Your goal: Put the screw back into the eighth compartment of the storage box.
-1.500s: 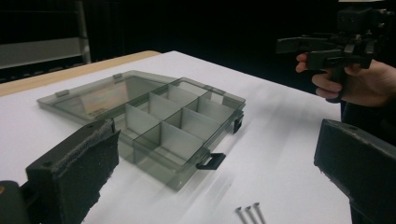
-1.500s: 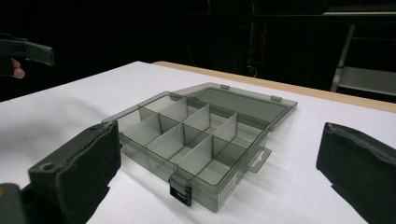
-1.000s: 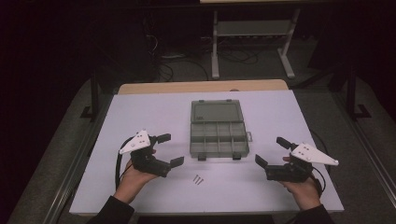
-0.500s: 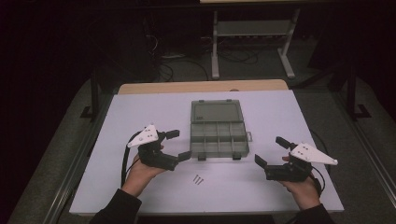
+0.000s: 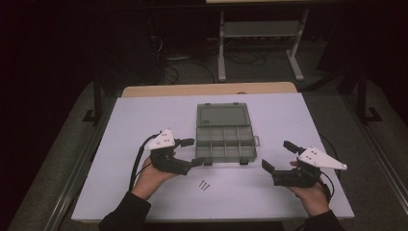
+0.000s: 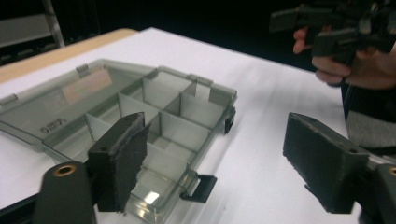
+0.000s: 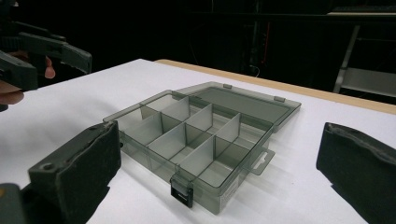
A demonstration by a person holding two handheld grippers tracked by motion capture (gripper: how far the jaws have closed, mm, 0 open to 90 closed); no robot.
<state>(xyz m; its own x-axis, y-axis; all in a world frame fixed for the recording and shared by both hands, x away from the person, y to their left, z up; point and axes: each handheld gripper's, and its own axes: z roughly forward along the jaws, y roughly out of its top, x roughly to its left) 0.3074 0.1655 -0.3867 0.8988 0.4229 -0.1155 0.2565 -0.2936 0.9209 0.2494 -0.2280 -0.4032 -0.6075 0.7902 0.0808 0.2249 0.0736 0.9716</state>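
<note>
Reaching w/ our left gripper (image 5: 198,152) at the organizer box (image 5: 225,134) mid-table: its near-left corner sits just ahead of the jaws, which have just been closing, still apart, nothing gripped. Right gripper (image 5: 275,156) wide open, farther off.

The room is dark, with a grey floor (image 5: 57,144), black cables (image 5: 183,60) lying on it, and a metal stand (image 5: 260,43) behind the white table (image 5: 144,115).
</note>
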